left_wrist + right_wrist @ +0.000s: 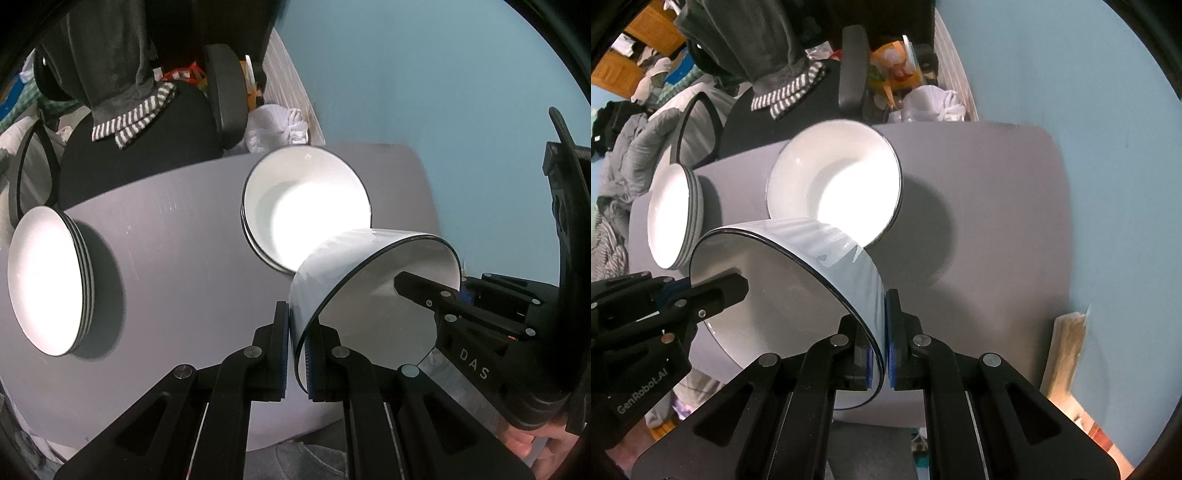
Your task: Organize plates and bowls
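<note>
Left hand-held gripper (297,354) clamped on the rim of a white bowl (376,295), pads either side of the wall. Right hand-held gripper (881,354) clamped on the opposite rim of the same bowl, so both hold it, lifted clear of the grey table (177,236). In the left wrist view the held bowl sits at 4 o'clock of centre, overlapping the lower edge of a bowl stack (306,206) on the table. A second stack, of plates (48,280), sits at 9 o'clock, well apart from the bowl stack. Black office chair (155,147) behind the table at 11 o'clock
</note>
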